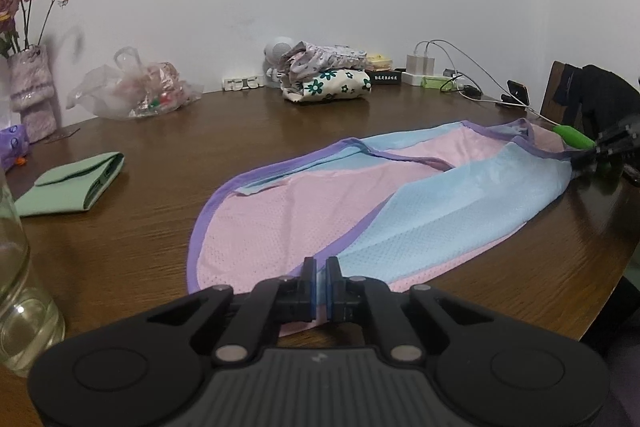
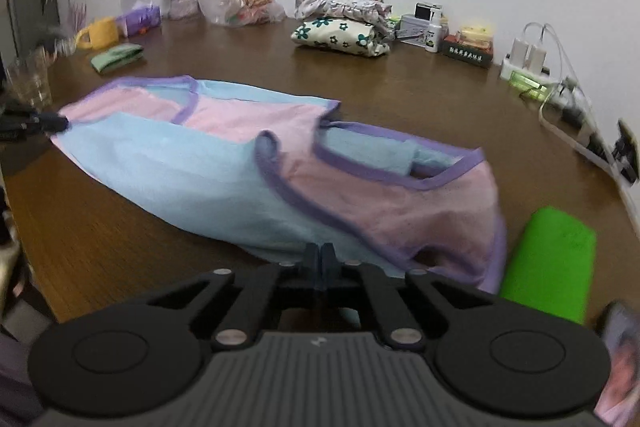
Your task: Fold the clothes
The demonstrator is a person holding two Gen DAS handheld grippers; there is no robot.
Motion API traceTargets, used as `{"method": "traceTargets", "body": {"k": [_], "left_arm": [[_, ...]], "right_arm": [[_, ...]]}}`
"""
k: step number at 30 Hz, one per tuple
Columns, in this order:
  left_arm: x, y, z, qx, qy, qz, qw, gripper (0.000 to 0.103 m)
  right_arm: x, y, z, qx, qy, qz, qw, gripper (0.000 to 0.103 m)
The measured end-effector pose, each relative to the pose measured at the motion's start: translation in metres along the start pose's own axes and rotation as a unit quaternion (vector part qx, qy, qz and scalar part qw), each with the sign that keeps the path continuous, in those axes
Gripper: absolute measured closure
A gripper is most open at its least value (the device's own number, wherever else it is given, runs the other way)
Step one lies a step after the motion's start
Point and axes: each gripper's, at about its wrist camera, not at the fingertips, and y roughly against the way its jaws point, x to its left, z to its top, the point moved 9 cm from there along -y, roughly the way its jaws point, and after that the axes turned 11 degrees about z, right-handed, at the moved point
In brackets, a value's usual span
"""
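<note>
The left gripper [image 1: 320, 267] is closed on the near hem of the garment [image 1: 360, 203], its fingers [image 1: 308, 269] pinching the pink and blue mesh where the purple trim runs out. The right gripper [image 2: 320, 253] is likewise closed, gripping the blue edge at the opposite end of the same garment; its own view is blurred, so how deep the bite goes cannot be told. Each gripper shows in the other's view as a dark shape at the far end of the cloth.

The garment, a sleeveless pink and blue top with purple binding, lies spread lengthwise on the brown surface [image 1: 160, 251], mostly flat but with one panel already lapped over the middle.

Beyond the garment, to its far side, sit a folded green cloth [image 1: 76, 183], a floral stack of folded clothes [image 1: 326, 87] against the wall, and a plastic bag [image 1: 132, 91] (none of these touches it). A green block [image 2: 548, 263] lies just beside the garment at the right gripper's end.

Judgement: both ends are secured and the fold itself is not yet made. The next move calls for lifting both held edges together, keeping the cloth taut between them, and carrying them across evenly; uneven lift would skew the mesh.
</note>
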Motion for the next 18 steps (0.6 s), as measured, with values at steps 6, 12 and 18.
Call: {"method": "traceTargets", "body": {"k": [6, 12, 18], "left_arm": [[0.004, 0.001, -0.002, -0.005, 0.031, -0.006, 0.9995, 0.099], [0.004, 0.002, 0.007, 0.017, 0.054, -0.014, 0.9983, 0.086], [0.000, 0.005, 0.026, 0.002, 0.052, -0.048, 0.9975, 0.037]], "right_arm": [[-0.021, 0.016, 0.017, -0.033, 0.017, -0.084, 0.996, 0.095], [0.045, 0.002, 0.015, -0.061, 0.024, 0.027, 0.997, 0.078], [0.060, -0.024, 0.029, -0.066, 0.021, 0.043, 0.997, 0.077]]}}
